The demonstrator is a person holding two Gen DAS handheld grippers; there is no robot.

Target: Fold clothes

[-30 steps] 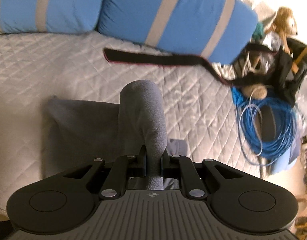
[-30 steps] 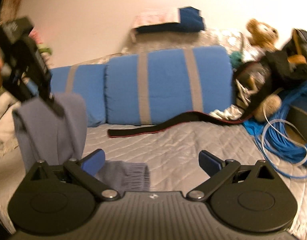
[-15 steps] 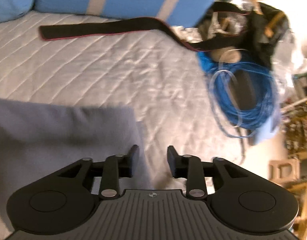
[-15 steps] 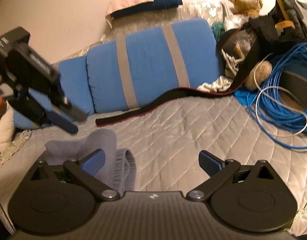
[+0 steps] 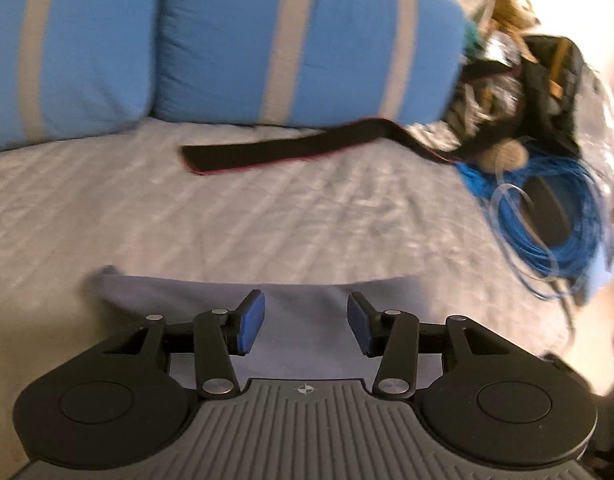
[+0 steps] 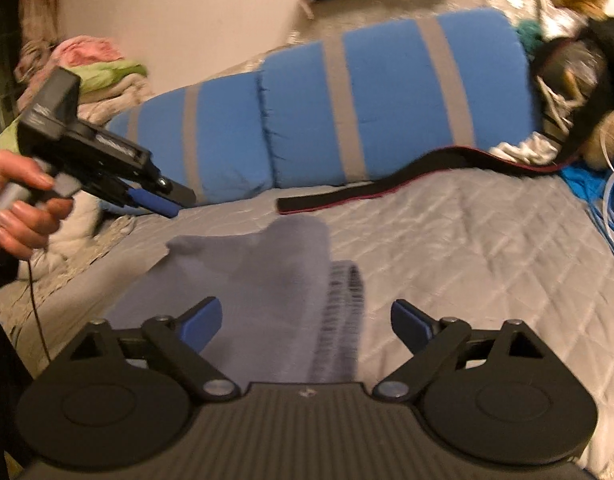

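Cloth (image 6: 263, 280) lies flat on our bed (image 6: 467, 240). Our left hand (image 6: 15, 200) tips the left claw (image 5: 305, 326) down over it, jaws opening, pinching nothing. Only the right view shows that hand. Our right claw (image 6: 305, 320) is closing, cloth between, untouched.

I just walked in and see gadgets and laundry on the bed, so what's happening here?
A person is folding a grey garment on the quilted bed, with a hand-held gripper in each hand. Neither grips the cloth right now. The left hand-held gripper hovers over the garment with its jaws opening and nothing pinched. The right hand-held gripper is near the ribbed hem, its jaws closing but not yet on it. The garment lies partly folded.
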